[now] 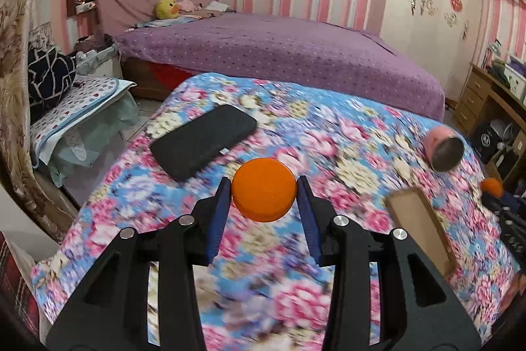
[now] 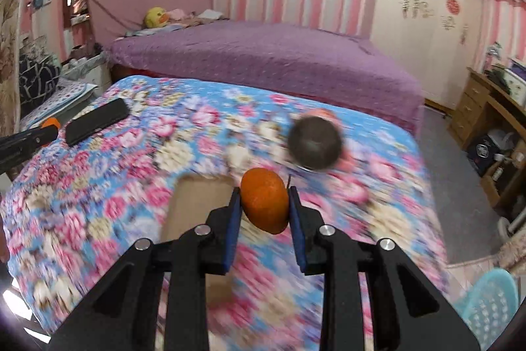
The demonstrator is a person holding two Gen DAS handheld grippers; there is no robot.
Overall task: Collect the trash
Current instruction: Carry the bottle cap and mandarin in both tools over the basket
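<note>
The left gripper (image 1: pixel 264 186) pinches a round orange piece (image 1: pixel 264 189) between its blue pads, above the floral cloth (image 1: pixel 328 134). The right gripper (image 2: pixel 264 196) grips another orange piece (image 2: pixel 264 200) the same way, over a brown cardboard box (image 2: pixel 197 206). On the cloth lie a flat black case (image 1: pixel 203 145) and a pink can (image 1: pixel 443 150) on its side, well apart; a purple bed (image 1: pixel 279 55) stands behind
</note>
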